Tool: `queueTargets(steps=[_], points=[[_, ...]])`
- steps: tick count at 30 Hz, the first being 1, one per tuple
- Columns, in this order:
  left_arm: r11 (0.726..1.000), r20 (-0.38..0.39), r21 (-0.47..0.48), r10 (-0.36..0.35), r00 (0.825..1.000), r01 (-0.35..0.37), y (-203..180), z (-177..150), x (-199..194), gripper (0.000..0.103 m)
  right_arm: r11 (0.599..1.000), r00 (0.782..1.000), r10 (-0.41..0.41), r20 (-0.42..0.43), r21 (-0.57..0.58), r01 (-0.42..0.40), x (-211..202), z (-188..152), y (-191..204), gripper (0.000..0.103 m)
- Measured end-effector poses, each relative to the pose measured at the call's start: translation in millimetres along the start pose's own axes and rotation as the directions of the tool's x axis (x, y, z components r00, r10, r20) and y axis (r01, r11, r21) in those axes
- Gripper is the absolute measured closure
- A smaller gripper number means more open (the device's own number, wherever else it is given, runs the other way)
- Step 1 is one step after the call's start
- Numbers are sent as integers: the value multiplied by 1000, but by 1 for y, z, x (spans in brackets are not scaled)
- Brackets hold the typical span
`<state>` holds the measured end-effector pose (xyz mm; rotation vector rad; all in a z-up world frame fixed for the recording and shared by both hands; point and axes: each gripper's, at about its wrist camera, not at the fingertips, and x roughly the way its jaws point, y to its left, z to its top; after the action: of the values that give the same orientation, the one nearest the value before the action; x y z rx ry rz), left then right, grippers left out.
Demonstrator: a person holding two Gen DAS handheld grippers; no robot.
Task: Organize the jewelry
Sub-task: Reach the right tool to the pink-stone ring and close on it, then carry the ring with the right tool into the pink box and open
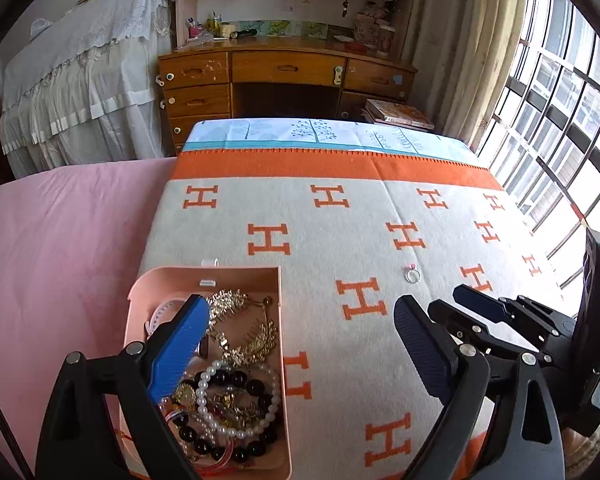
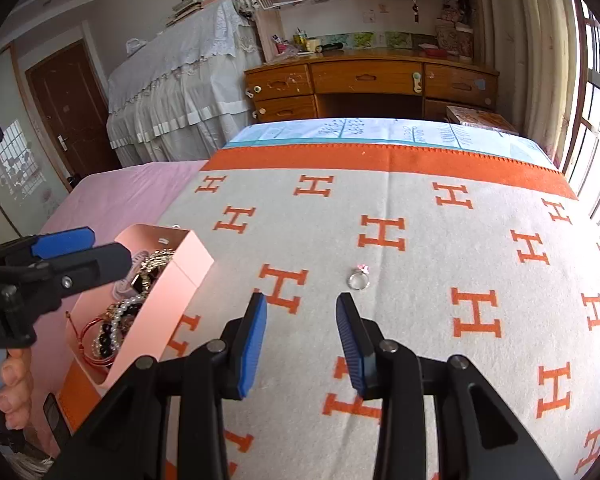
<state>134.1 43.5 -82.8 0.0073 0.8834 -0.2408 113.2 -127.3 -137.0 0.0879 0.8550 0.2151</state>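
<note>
A pink jewelry box lies open on the blanket, filled with pearl strands, black bead bracelets and gold pieces; it also shows in the right wrist view. A silver ring with a pink stone lies alone on the blanket to the box's right; it also shows in the right wrist view. My left gripper is open, its left finger over the box. My right gripper is open and empty, a little short of the ring; it also shows in the left wrist view.
A grey blanket with orange H marks covers the bed beside a pink sheet. A wooden desk, a draped piece of furniture and a barred window stand beyond.
</note>
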Motion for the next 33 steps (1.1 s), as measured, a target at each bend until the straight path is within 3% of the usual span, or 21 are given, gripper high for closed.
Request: queueTargets(steps=[3,10,17,24,26,29,33], points=[[999,15,-5,48,999,-48,-4,15,15,5,999,999,-28,-35,24,29,19,2,-12,67],[999,-4,-18,40,999,-40,-12,35,48,5,995,988,-89,-127,23,92,61,3,-21,66],[998,-26,-61,14,1000,-16,-6,36,62,5,980,975,-196,-106,-49,192,74,9,-11,67],[991,-32,-137,-12,999,8,14,32,60,5,973,970,-228,-83,-54,224,81,16,-12,67],[989,-33,-150,-13,999,8,19,30,59,5,973,970,-229,-77,-58,225,81,16,-12,71],[987,-38,-160,-12,999,6,22,26,60,5,974,972,-225,-73,-57,221,81,16,-10,87],[986,-47,-166,-12,999,4,24,21,59,5,975,973,-221,-72,-54,218,81,16,-10,88]])
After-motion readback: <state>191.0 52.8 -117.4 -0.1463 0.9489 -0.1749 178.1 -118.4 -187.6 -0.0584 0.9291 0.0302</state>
